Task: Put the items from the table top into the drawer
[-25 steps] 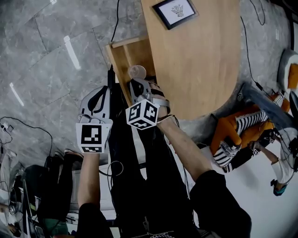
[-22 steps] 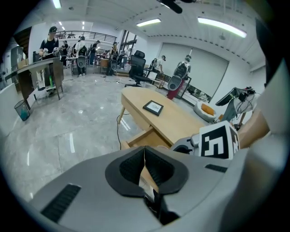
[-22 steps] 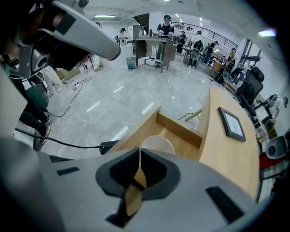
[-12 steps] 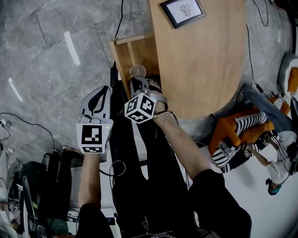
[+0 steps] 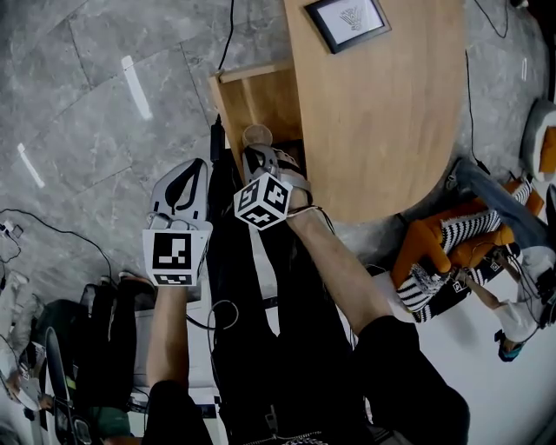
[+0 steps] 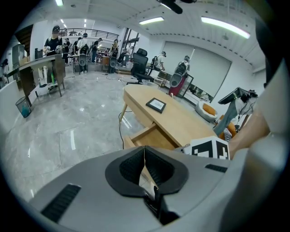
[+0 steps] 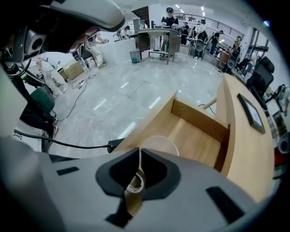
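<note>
The small pale cup [image 7: 156,144], or what looks like one, is hanging over the near end of the open drawer [image 7: 199,122], its round mouth showing just past the tips of my right gripper [image 7: 139,156]. I am pinching its thin wall between the two pads, which are standing almost together with only that wall between them. The rest of the cup is sitting in the hollow behind the pads, where a pale ring is showing. I am pointing this gripper steeply downward, so the cup is sitting above the drawer's bare wooden bottom and not touching it, as far as I can tell.

The drawer is standing pulled out from the side of the wooden bench [image 5: 391,130], and nothing is lying in the part of it that I am seeing. On the bench top, well away from the cup, a dark picture frame [image 5: 347,22] is lying flat near the far end.

My left gripper [image 6: 144,152] is hovering just beside the right one, on the side away from the bench, over the grey stone floor [image 5: 87,104]. Its pads are meeting along a thin line and are holding nothing. A black cable [image 7: 68,146] is trailing over the floor beside the drawer
</note>
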